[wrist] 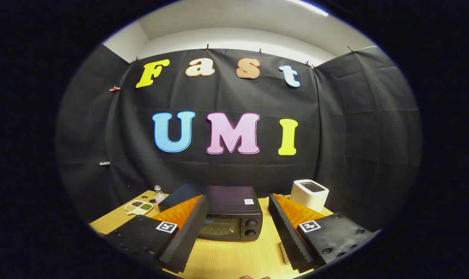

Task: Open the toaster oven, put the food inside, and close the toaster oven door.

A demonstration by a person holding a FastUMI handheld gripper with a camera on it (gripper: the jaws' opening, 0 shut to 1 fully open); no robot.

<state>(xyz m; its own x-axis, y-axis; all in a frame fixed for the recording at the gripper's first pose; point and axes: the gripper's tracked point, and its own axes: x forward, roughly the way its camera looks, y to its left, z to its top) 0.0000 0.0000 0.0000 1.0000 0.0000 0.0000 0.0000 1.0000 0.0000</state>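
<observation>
A black toaster oven [231, 215] stands on the wooden table [234, 255], its glass door upright and closed, two round knobs [251, 227] at its right side. My gripper [237, 209] hovers above the table just in front of the oven, open wide with nothing between its fingers. The left finger [188, 228] overlaps the oven's left part and hides it. The right finger [292, 232] sits clear of the oven to its right. I see no food item near the fingers.
A white slot toaster [310, 195] stands at the back right. At the back left lie a small divided dish with dark and green fillings [138, 207] and a small clear bottle [159, 192]. A dark box [178, 193] leans behind the oven's left side.
</observation>
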